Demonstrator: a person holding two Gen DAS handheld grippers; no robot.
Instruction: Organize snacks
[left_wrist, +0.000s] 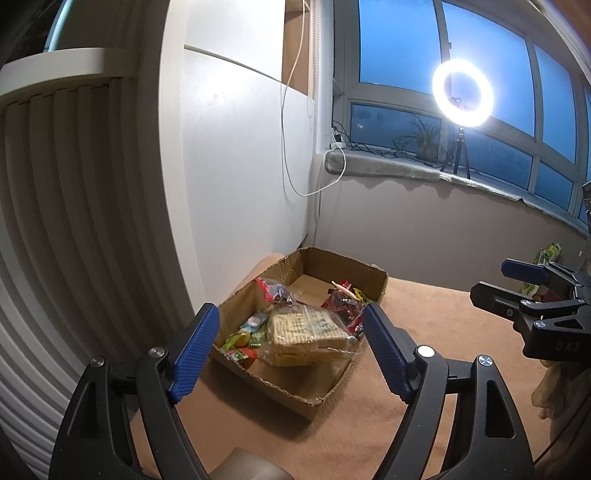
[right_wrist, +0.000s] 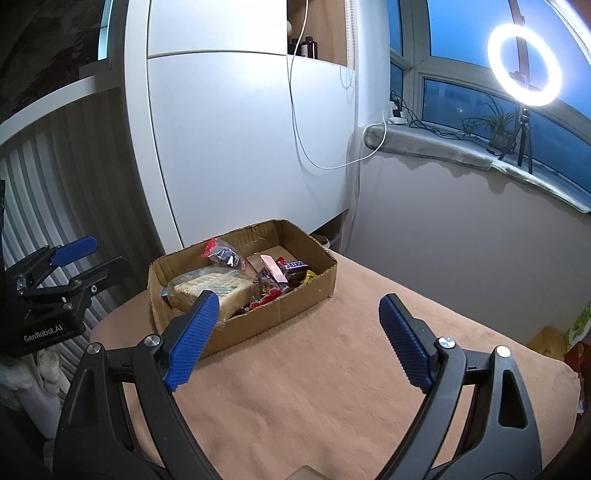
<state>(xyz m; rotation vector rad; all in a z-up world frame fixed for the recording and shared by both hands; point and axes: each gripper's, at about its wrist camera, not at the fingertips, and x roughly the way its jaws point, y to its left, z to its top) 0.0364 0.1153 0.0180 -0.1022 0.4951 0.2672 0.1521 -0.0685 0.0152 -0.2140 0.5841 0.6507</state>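
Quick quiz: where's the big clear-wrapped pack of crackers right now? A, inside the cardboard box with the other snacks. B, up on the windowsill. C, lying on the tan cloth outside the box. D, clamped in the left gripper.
A: the cracker pack lies inside the cardboard box among the other snacks, and both grippers' jaws stand open and empty.

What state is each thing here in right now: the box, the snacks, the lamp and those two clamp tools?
Cardboard box: topless, holding snacks.
Bagged crackers: sealed, lying in the box.
Snickers bar: wrapped, in the box.
Ring light: lit.
Left hand-held gripper: open, empty.
Right hand-held gripper: open, empty.
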